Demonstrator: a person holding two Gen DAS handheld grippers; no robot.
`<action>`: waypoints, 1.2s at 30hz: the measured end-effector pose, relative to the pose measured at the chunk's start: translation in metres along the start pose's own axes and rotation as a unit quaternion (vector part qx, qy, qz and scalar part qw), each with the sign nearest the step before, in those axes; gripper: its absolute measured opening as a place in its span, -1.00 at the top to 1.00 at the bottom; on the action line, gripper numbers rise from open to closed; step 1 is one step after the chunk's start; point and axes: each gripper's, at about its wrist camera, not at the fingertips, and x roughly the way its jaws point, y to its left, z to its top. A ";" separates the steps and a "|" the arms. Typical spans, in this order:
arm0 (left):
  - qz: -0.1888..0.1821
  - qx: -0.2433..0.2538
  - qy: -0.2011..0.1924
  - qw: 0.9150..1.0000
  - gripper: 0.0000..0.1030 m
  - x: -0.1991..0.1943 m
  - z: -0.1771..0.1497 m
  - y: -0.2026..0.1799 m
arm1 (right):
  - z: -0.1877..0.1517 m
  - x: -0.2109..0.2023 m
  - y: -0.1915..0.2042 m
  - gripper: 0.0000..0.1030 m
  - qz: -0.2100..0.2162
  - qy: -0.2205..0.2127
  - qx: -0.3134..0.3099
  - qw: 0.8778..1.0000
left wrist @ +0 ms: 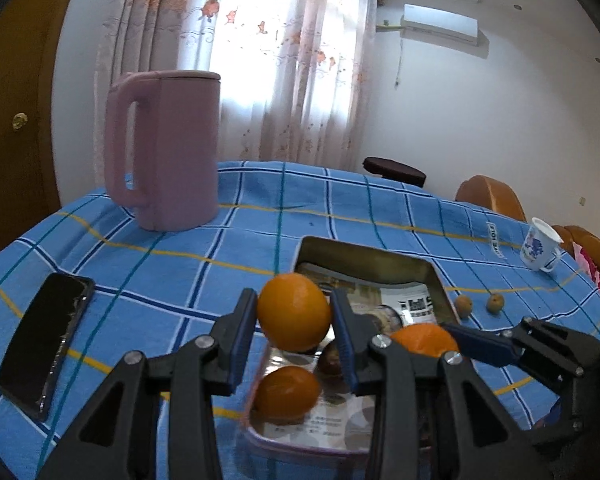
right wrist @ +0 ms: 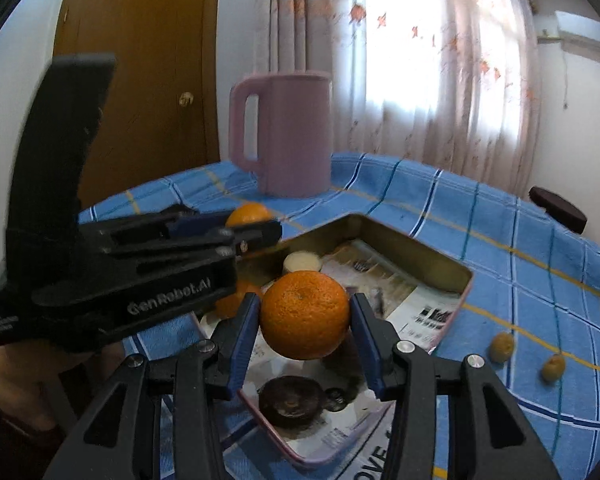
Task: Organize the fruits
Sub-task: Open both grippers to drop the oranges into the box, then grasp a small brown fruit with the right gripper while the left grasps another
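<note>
Orange fruit in both grippers. Left wrist view: left gripper (left wrist: 294,320) pinches an orange (left wrist: 293,311) above the tin's (left wrist: 364,256) near-left end; another orange (left wrist: 286,392) already lies inside, and the right gripper (left wrist: 440,338) sits at right. Right wrist view: right gripper (right wrist: 305,326) pinches a mandarin (right wrist: 305,315) over the tin (right wrist: 432,264); two small fruits (right wrist: 502,346) lie on the cloth (right wrist: 540,300), far right. Judgement: lower each fruit onto bare liner, clear of the dark fruit (right wrist: 291,400), before spreading fingers, one hand at a time.
</note>
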 end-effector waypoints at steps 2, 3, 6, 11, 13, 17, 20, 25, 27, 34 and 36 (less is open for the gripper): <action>0.003 -0.004 -0.003 1.000 0.01 -0.001 0.000 0.002 | 0.000 0.000 -0.003 0.05 0.005 0.003 0.007 1.000; 0.005 -0.005 -0.005 1.000 -0.25 -0.002 0.001 0.002 | -0.001 -0.002 -0.004 0.04 0.010 0.002 0.008 1.000; 0.005 -0.006 -0.020 1.000 -0.47 -0.010 0.002 -0.001 | 0.001 -0.012 -0.011 -0.18 -0.007 -0.014 0.010 1.000; -0.010 0.007 -0.025 1.000 -0.60 -0.016 0.004 -0.014 | 0.004 -0.037 -0.053 -0.25 -0.049 -0.032 0.038 0.998; -0.015 0.009 -0.025 1.000 -0.61 -0.016 0.004 -0.017 | 0.002 -0.040 -0.074 -0.25 -0.083 -0.024 0.051 0.995; -0.021 0.017 -0.026 0.999 -0.66 -0.017 0.005 -0.028 | -0.003 -0.026 -0.117 -0.25 -0.144 0.023 0.077 0.986; -0.017 0.029 -0.032 0.999 -0.82 -0.015 0.006 -0.039 | -0.008 -0.003 -0.137 -0.25 -0.148 0.069 0.096 0.982; -0.012 0.043 -0.030 0.999 -0.83 -0.009 0.013 -0.047 | -0.012 0.027 -0.143 -0.17 -0.145 0.119 0.089 0.978; -0.012 0.044 -0.029 0.999 -0.84 -0.007 0.017 -0.049 | -0.011 0.037 -0.147 0.16 -0.138 0.130 0.092 0.977; -0.013 0.052 -0.018 0.998 -0.89 0.001 0.030 -0.063 | -0.015 0.044 -0.160 0.48 -0.118 0.148 0.121 0.975; -0.018 0.053 -0.019 0.998 -0.89 0.002 0.034 -0.070 | -0.018 0.030 -0.158 0.48 -0.115 0.131 0.124 0.977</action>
